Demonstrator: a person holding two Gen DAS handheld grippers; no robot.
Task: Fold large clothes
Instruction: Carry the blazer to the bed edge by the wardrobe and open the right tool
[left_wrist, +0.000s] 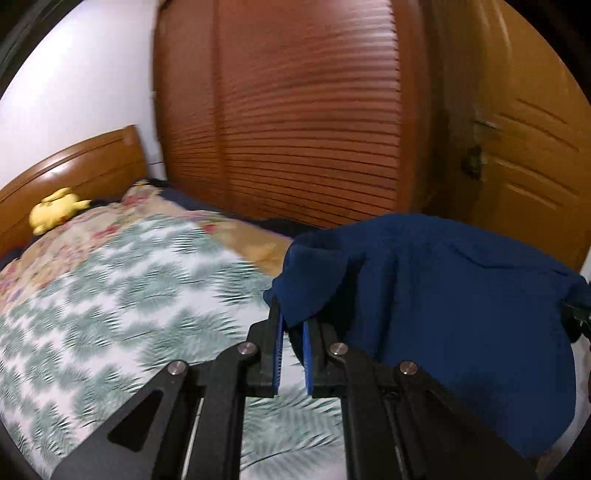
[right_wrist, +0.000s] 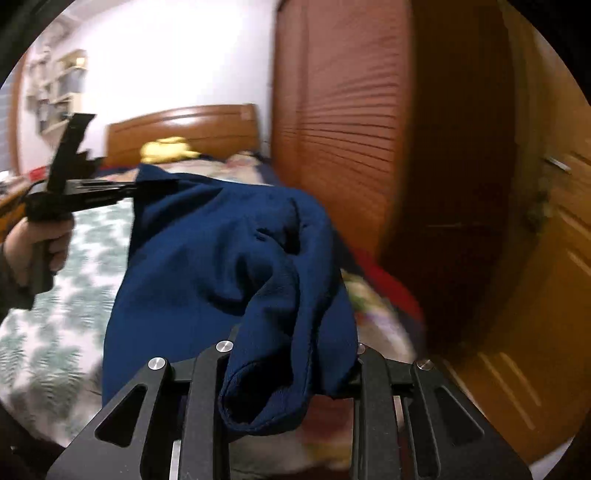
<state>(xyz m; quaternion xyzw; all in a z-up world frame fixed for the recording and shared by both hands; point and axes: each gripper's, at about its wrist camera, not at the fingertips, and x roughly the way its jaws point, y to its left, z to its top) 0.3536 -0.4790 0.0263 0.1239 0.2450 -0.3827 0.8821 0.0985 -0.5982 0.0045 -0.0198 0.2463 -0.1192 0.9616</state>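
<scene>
A large dark blue garment hangs in the air above the bed, stretched between both grippers. My left gripper is shut on one edge of the garment; its blue pads pinch the cloth at the tips. It also shows from the side in the right wrist view, held by a hand. My right gripper is shut on another bunched part of the garment, which drapes over and hides its fingers.
The bed has a white cover with green leaf print and a floral quilt. A yellow plush toy lies by the wooden headboard. A louvred wooden wardrobe and a door stand beyond.
</scene>
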